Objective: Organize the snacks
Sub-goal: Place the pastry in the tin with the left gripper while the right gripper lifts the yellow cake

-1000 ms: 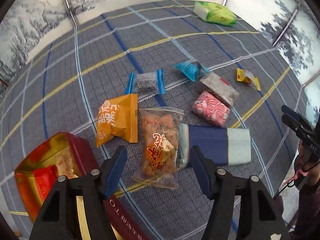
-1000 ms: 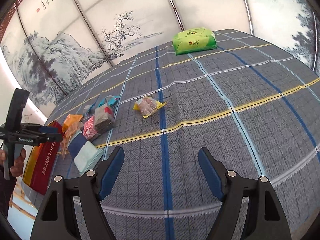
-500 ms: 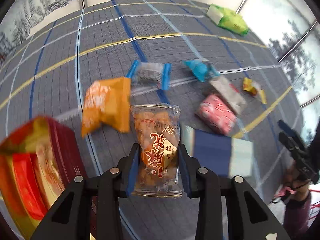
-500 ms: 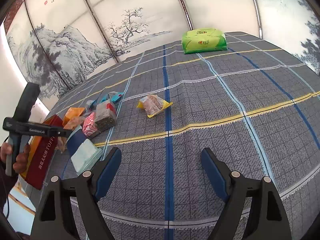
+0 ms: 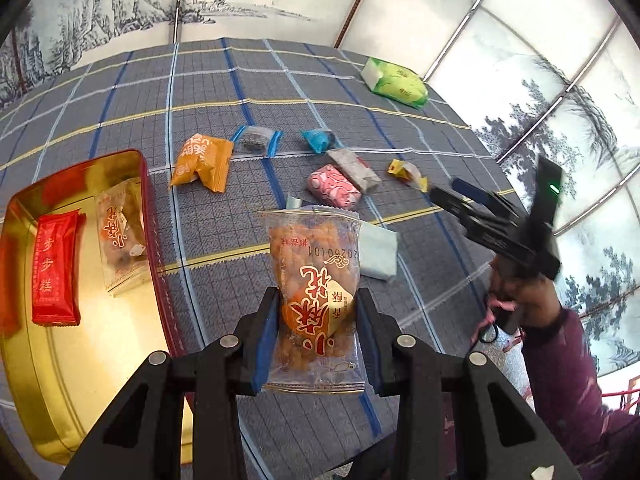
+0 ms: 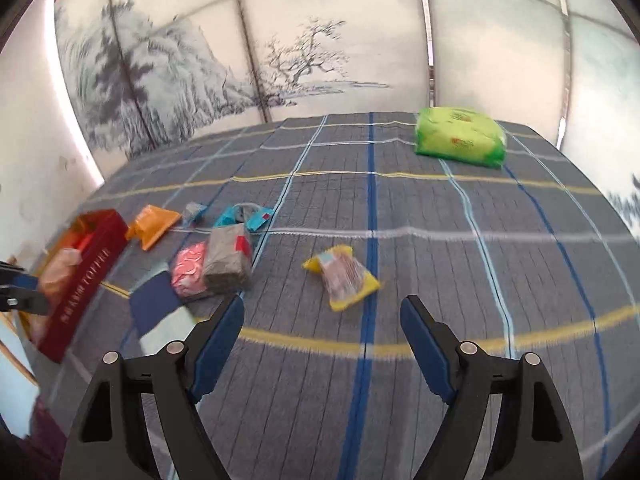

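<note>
1. The left gripper has its fingers closed tight on a clear snack packet of orange-brown twists; the pads press its lower half from both sides and the top sticks up past the tips, off the desk.
2. Just left of that grip sits an open gold tin with red walls, holding a red wrapped bar and another clear packet.
3. Beyond it on the checked cloth lie an orange pouch, a pink pack, a grey pack and a green bag.
4. The right gripper has just been narrowing slightly but its fingers stand wide, nothing between them; a yellow-edged packet lies on the cloth beyond the tips.
</note>
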`<state>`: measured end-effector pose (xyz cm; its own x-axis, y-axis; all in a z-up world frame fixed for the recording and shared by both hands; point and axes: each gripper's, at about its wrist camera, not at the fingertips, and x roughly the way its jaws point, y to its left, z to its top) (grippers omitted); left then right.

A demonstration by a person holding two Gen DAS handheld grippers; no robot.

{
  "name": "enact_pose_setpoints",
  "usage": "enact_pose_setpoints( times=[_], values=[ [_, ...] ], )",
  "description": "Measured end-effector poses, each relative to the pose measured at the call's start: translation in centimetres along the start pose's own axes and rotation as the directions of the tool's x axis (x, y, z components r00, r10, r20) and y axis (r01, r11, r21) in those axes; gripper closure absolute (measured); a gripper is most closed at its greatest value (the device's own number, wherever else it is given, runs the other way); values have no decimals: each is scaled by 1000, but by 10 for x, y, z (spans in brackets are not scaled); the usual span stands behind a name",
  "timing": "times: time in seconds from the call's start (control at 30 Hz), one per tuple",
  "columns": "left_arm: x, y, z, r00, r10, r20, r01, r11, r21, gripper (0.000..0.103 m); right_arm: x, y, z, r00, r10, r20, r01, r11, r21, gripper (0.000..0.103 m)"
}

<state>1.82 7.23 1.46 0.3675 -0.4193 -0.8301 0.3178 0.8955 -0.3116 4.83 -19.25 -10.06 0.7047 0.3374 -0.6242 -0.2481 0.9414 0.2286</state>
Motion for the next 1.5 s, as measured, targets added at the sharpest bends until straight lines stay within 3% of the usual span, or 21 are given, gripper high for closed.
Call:
enact_pose_setpoints(
  times=[0.1,0.17,0.2,0.3,0.5,0.63,0.87,1.03,1.23,1.5],
  values=[
    [-9,-4,-5,1000,2,14,-2,1000,13,70,25,5,14,999,-32,-43,28,995,-92,37],
    [-15,-5,-8,1000,8,23,-8,1000,16,70,45,0,20,993,-57,-105,46,993,-107,51],
    [-18,-4,-9,1000,7,26,-7,1000,13,70,52,-3,20,990,-58,-131,45,994,-99,68],
    [-24,0,-10,999,6,39,-6,1000,0,70,56,-7,18,987,-33,-154,23,997,-69,76],
    [-36,12,-15,998,1,68,2,999,-36,70,31,-3,5,995,-18,-93,21,999,33,77],
    [-47,27,-21,996,14,88,-8,998,-64,70,19,-14,-6,997,-67,-48,74,983,166,77],
    [-63,54,-28,988,75,138,-60,992,-111,69,25,-40,-9,994,-71,-85,93,951,296,77],
    [-66,68,-35,978,131,161,-112,986,-121,69,27,-31,-6,988,-117,-104,140,958,252,77],
    [-69,77,-45,966,186,182,-168,979,-113,69,26,-35,-8,989,-110,-101,133,956,262,77],
    [-66,86,-48,961,207,185,-186,975,-123,69,25,-35,-8,990,-105,-99,128,954,269,77]
  ],
)
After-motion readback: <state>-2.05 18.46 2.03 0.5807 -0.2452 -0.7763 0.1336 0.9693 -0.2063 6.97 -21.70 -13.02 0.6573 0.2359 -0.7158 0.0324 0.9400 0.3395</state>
